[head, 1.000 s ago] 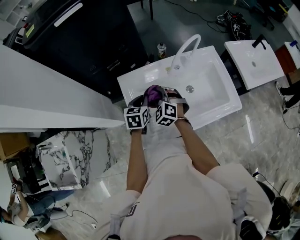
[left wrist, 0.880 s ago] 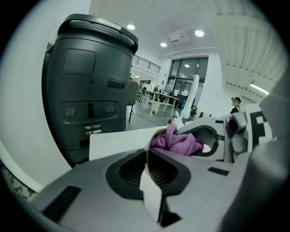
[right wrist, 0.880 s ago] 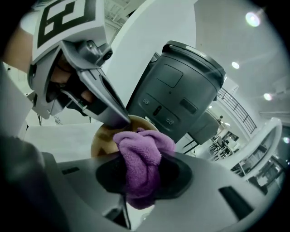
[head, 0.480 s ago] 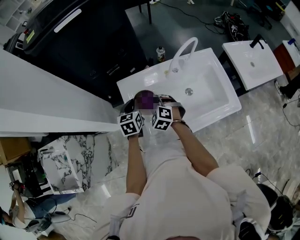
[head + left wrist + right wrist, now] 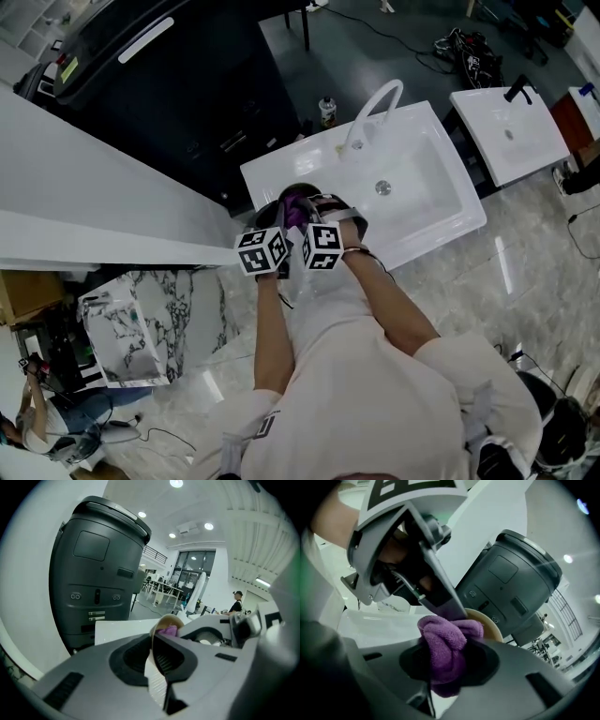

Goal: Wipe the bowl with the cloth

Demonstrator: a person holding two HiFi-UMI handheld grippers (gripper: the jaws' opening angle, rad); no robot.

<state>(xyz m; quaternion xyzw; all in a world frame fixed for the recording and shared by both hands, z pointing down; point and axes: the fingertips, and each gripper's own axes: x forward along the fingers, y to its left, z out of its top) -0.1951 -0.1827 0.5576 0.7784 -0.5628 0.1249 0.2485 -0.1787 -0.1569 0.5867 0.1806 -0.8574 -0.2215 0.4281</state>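
Left gripper (image 5: pixel 158 644) pinches the thin rim of a round bowl (image 5: pixel 165 619), tan inside and pale outside, at the centre of the left gripper view. Its jaws have just been opening slightly, yet the rim sits clamped between the pads. A fluffy purple cloth (image 5: pixel 168 631) shows inside the bowl, just above the jaw tips. A tall dark grey machine (image 5: pixel 98 573) fills the left half of the frame.

In the right gripper view, the right gripper (image 5: pixel 447 641) is pressed together on the cloth, a bunched wad at lower centre that touches the bowl's inner face. The left gripper reaches down from the upper left and its jaw tip meets the bowl's rim. The grey machine rises at the right.

In the head view, both grippers sit side by side at the centre, their marker cubes nearest the person. The cloth shows as a purple patch between them, and the bowl is mostly hidden. They hover over the near left corner of a white rectangular sink (image 5: pixel 422 187) with a curved white faucet (image 5: pixel 375 103) behind it.
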